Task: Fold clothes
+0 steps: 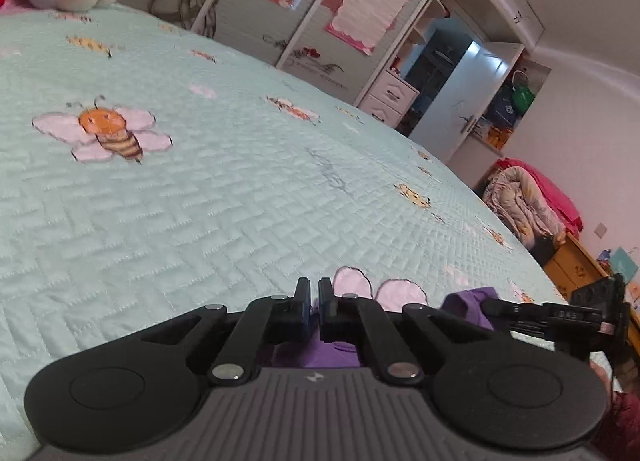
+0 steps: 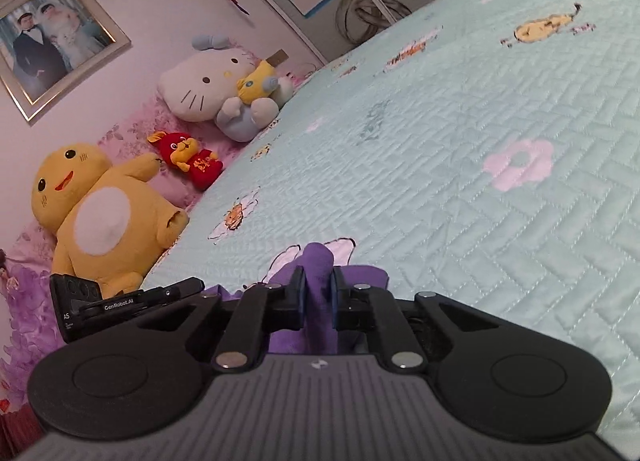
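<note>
In the left wrist view, the left tool [image 1: 314, 293] has its fingers drawn nearly together over purple cloth [image 1: 332, 353], which lies low on the mint quilted bed [image 1: 240, 189]; whether they pinch it, I cannot tell. A bee print [image 1: 106, 133] sits toward the bed's left side. The right tool [image 1: 520, 311] shows at the right edge. In the right wrist view, the left tool's side reads "GenRobot.AI" [image 2: 120, 305]. The right tool [image 2: 319, 289] pinches a raised fold of the purple cloth [image 2: 318, 261] near the bed's near edge. Stuffed toys [image 2: 108, 213] line the bed's left edge.
</note>
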`<state>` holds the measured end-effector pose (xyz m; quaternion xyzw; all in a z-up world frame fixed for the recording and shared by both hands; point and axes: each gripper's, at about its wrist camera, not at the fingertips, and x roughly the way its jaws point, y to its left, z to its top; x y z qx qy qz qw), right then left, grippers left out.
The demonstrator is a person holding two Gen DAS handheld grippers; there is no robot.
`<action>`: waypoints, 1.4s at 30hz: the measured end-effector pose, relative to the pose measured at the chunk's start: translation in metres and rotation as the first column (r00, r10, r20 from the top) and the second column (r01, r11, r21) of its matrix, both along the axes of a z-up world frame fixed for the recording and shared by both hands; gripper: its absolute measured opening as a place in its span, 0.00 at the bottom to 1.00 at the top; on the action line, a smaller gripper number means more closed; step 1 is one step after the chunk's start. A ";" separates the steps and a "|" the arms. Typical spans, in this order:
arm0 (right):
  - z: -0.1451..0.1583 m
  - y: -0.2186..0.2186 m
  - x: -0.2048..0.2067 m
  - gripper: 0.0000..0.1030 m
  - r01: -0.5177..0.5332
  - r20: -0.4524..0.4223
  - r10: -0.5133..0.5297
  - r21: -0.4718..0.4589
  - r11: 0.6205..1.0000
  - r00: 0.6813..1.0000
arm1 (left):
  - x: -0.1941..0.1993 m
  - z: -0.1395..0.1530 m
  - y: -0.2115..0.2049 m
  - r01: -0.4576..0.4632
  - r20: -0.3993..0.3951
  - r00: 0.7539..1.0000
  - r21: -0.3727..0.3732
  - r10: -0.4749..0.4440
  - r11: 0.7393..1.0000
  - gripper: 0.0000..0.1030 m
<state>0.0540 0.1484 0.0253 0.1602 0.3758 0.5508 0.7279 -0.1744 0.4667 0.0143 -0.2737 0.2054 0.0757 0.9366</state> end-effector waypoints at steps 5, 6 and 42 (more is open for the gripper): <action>0.007 -0.002 -0.003 0.07 0.011 0.014 -0.012 0.054 0.998 1.000 | -0.008 0.010 0.002 -0.029 0.031 0.999 0.033 0.028 0.999 0.00; 0.009 -0.002 -0.004 0.06 0.012 0.017 -0.013 0.068 0.998 1.000 | -0.010 0.015 0.002 -0.035 0.049 0.998 0.033 0.033 0.999 0.00; -0.026 0.009 0.003 0.07 0.120 -0.030 -0.121 -0.020 0.993 0.992 | 0.028 -0.018 -0.011 -0.047 -0.168 0.980 0.310 0.103 0.950 0.03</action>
